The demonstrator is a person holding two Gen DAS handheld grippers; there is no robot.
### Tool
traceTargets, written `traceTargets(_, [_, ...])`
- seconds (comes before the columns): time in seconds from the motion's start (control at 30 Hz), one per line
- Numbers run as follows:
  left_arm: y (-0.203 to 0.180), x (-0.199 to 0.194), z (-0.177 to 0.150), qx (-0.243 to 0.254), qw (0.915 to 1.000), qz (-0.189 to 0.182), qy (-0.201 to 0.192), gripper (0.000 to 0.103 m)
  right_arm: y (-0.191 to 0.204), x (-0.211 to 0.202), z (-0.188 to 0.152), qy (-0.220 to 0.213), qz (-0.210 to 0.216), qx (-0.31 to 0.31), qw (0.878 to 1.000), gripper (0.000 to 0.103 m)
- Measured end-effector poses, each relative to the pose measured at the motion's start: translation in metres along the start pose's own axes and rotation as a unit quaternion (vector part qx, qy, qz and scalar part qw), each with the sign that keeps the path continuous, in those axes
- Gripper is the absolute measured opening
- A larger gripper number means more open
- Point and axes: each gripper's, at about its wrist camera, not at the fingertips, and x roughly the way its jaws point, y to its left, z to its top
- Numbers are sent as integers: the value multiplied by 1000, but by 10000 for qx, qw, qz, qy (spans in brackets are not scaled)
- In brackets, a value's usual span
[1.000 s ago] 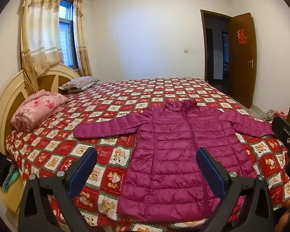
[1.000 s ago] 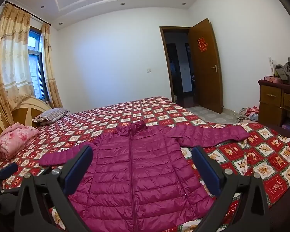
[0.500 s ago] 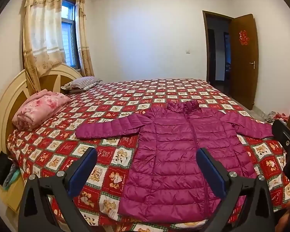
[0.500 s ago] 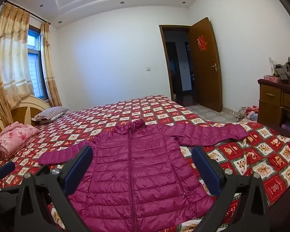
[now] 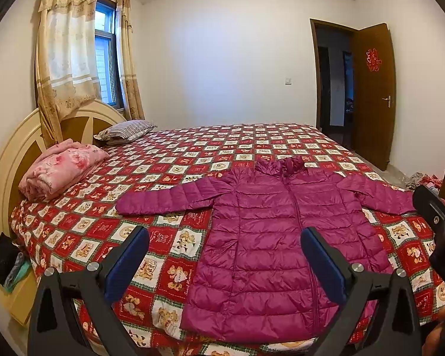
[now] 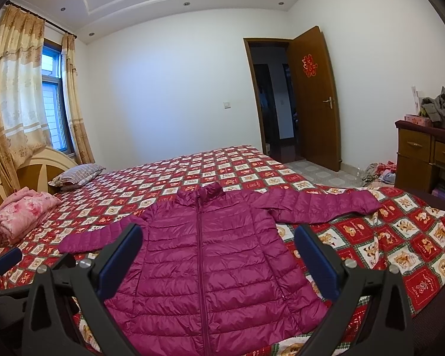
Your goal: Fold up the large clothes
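Jacket (image 5: 276, 237) flat on bedspread (image 5: 192, 154)

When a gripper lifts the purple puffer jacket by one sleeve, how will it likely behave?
The jacket lies flat with both sleeves spread on the bedspread, so it will probably drape limply rather than hold shape. Its quilted, puffy panels suggest it is light for its bulk. The glossy shell looks slick, so it may slip from a shallow pinch.

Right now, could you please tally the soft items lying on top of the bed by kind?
Magenta quilted puffer jacket, spread flat: 1
Striped pillow by the headboard: 1
Folded pink floral blanket: 1
Total: 3
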Motion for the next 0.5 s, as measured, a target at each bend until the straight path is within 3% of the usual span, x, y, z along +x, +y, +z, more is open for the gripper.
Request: traceTargets(0.5, [-4,-3,3,-30,10000,-59,-68,102,0,-3,3,-77,-42,-13,10000,103])
